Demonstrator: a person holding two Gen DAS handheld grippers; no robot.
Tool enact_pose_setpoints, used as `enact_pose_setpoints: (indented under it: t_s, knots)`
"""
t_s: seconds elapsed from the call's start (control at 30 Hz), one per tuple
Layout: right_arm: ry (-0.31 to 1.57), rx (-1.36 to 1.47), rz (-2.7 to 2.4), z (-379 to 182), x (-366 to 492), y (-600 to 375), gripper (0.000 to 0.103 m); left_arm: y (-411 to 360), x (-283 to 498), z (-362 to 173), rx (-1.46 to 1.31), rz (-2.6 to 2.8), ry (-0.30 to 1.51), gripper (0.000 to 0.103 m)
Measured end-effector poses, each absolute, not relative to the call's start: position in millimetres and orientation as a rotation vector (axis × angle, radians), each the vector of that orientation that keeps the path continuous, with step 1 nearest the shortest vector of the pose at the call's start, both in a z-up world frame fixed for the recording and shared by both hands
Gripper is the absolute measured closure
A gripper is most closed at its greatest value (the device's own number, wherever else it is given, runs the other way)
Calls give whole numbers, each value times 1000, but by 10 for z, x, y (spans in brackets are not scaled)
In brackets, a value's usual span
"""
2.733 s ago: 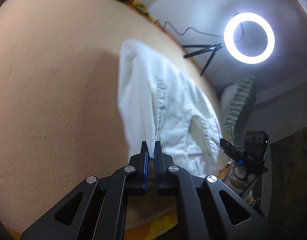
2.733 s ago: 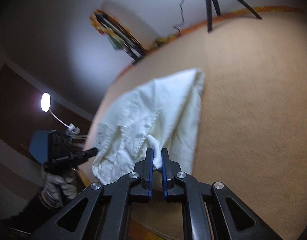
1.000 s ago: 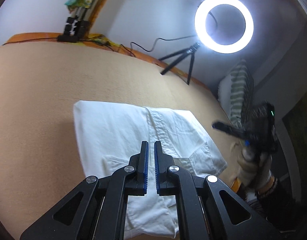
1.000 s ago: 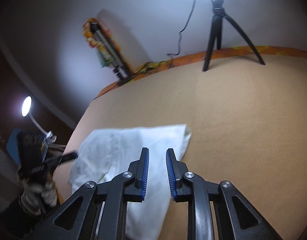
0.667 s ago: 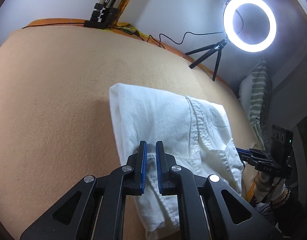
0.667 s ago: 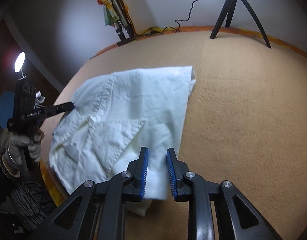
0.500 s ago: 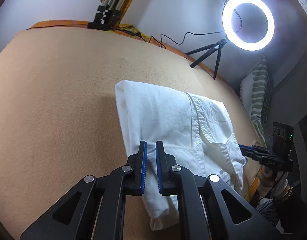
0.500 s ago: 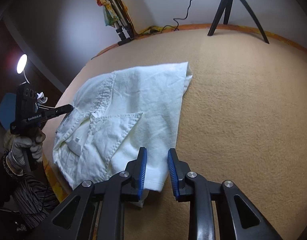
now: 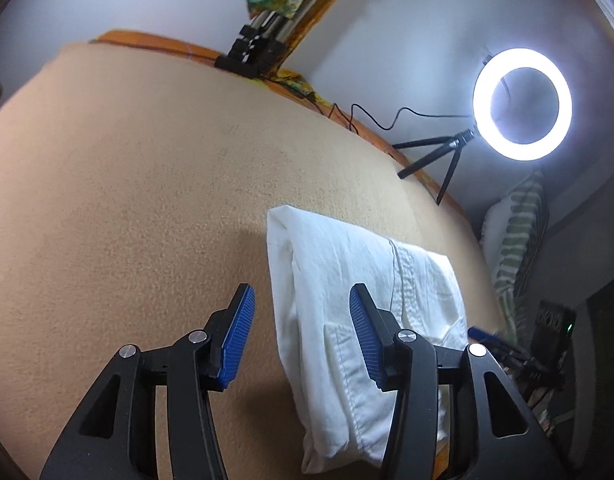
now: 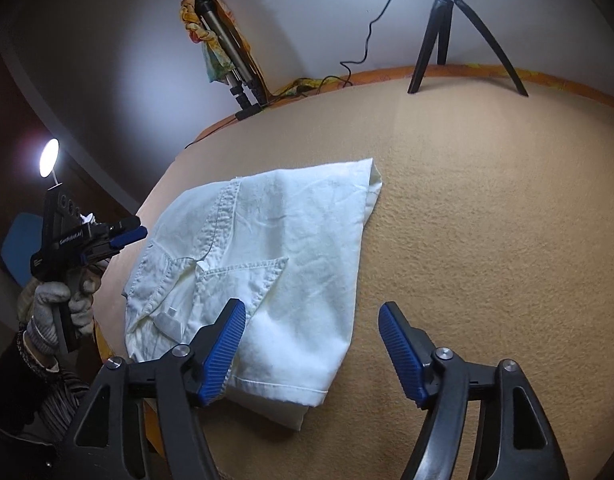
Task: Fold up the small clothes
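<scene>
A white garment (image 9: 339, 264) lies folded on the tan blanket (image 9: 127, 200), its pocket and seams facing up (image 10: 275, 232). My left gripper (image 9: 301, 300) hovers over the garment's left folded edge. Its jaws are opening, and the blue pads press on nothing. My right gripper (image 10: 313, 312) hangs above the garment's near hem corner. Its jaws are opening wide too, and the cloth lies below them, free of the pads. The right wrist view shows a gloved hand (image 10: 55, 300) holding the left gripper beyond the garment's left side.
A lit ring light (image 9: 522, 104) stands on a small tripod (image 10: 447, 20) at the blanket's far edge. A folded stand with coloured cloth (image 9: 259, 52) leans on the wall. A striped pillow (image 9: 519, 240) lies to the right, and a small lamp (image 10: 49, 158) glows at the left.
Both grippers held the garment's edges, laid it down folded on the blanket and shifted over it. Their jaws, nearly shut half a second ago, now stand apart with the cloth released.
</scene>
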State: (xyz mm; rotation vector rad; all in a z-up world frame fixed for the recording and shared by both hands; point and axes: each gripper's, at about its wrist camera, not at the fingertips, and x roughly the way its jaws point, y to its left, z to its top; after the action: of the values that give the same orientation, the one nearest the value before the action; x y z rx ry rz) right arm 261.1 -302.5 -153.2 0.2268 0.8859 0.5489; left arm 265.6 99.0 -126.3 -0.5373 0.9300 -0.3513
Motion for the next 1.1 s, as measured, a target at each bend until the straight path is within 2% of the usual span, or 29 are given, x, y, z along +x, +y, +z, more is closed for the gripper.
enact_pose_setpoints:
  t_s: [0.67, 0.73, 0.9, 0.97, 1.1]
  knots:
    - [983, 444, 646, -1804, 2793, -3169, 31, 1075, 3156, -1629, -756, -340, 1014, 55]
    - [988, 454, 665, -1815, 2804, -3170, 35, 1060, 3195, -1661, -776, -349, 1016, 55]
    - [990, 445, 691, -1818, 2797, -3152, 38, 944, 3273, -1667, -768, -387, 1006, 55]
    - [1001, 460, 721, -1836, 2798, -3142, 53, 914, 3303, -1676, -777, -398, 998, 55]
    - [1008, 414, 729, -1827, 2751, -3054, 53, 812, 3341, -1668, -758, -414, 988, 57]
